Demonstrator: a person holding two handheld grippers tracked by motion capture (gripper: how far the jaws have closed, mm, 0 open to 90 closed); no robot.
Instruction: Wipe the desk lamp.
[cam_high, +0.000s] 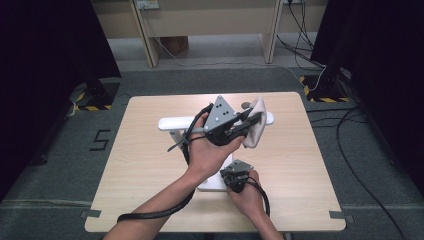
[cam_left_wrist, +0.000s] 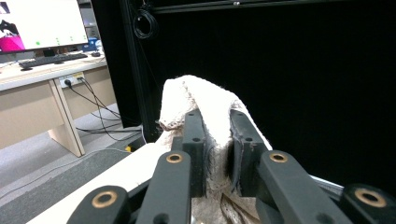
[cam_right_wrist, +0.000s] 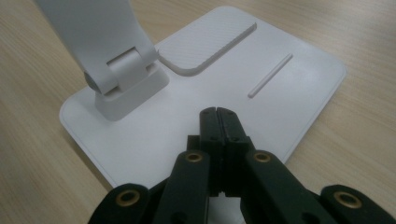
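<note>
At the centre of the high view, the left gripper (cam_high: 246, 125) clamps a white cloth (cam_high: 256, 127), which hangs lengthwise from upper left to lower right against the lamp's long head bar (cam_high: 172, 122). Lower down, the right gripper (cam_right_wrist: 218, 112), jaws closed empty, presses the lamp base (cam_right_wrist: 299, 70).

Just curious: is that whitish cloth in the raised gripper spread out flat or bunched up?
Bunched up. The whitish cloth is pinched between the left gripper's black jaws, humping over them in folds, and hangs crumpled beside the white lamp head.
</note>
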